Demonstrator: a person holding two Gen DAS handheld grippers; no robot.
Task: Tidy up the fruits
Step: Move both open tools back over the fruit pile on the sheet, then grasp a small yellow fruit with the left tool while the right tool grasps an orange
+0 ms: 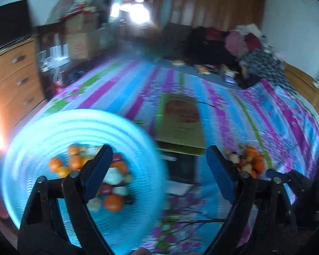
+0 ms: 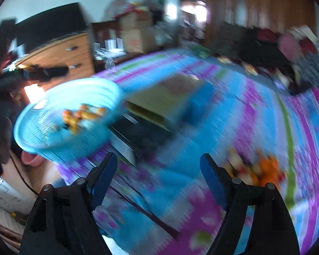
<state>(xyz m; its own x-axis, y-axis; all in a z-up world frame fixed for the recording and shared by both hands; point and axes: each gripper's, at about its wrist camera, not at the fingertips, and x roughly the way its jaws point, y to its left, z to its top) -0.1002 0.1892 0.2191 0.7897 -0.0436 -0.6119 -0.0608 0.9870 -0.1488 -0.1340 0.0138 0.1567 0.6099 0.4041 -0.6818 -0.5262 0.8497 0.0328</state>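
A round blue plastic basket (image 1: pixel 53 131) sits at the bed's left edge and holds several oranges (image 1: pixel 113 202) and other small fruits. It also shows in the right wrist view (image 2: pixel 53 131), blurred. A loose pile of fruit (image 1: pixel 249 161) lies on the striped bedsheet to the right; it shows in the right wrist view (image 2: pixel 263 170) too. My left gripper (image 1: pixel 159 170) is open and empty, above the basket's right rim. My right gripper (image 2: pixel 159 176) is open and empty, over the sheet between basket and pile.
A flat cardboard box (image 1: pixel 180 121) lies on the bed beyond the grippers, above a dark box (image 1: pixel 180 165). A wooden dresser (image 1: pixel 12 80) stands left. Clothes (image 1: pixel 244 42) are piled at the bed's far end. The other gripper (image 1: pixel 287 176) shows at right.
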